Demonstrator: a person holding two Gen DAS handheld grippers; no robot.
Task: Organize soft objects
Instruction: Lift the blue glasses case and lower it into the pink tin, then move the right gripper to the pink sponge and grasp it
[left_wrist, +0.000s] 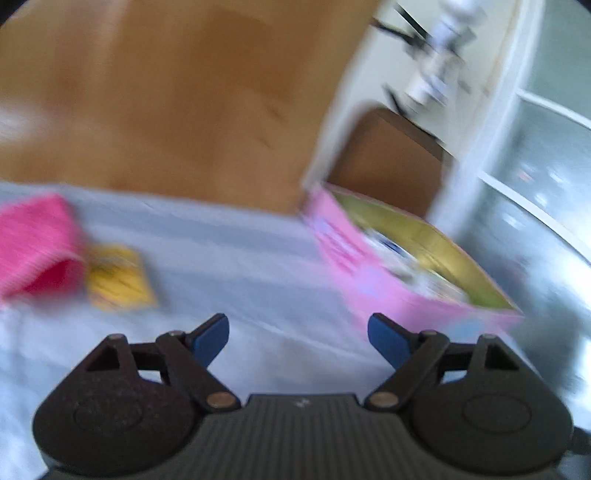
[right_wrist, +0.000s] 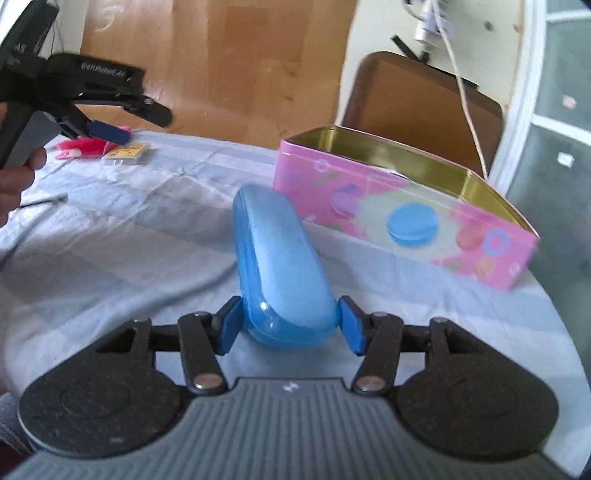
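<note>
My right gripper (right_wrist: 290, 326) is shut on a blue oblong case (right_wrist: 280, 266), held just in front of the open pink tin (right_wrist: 406, 218). My left gripper (left_wrist: 298, 338) is open and empty over the light cloth; it also shows in the right wrist view (right_wrist: 107, 133) at far left, above the pink knitted item (right_wrist: 85, 147). That pink knitted item (left_wrist: 35, 243) lies at the left, with a small yellow packet (left_wrist: 120, 277) beside it. The pink tin (left_wrist: 399, 258) is to the right of my left gripper. The left wrist view is blurred.
A light blue-white cloth (right_wrist: 129, 229) covers the table. A brown cardboard box (right_wrist: 421, 99) stands behind the tin on the wooden floor (right_wrist: 221, 66). A white cable (right_wrist: 465, 96) hangs at the right. A window frame (right_wrist: 524, 92) is at the far right.
</note>
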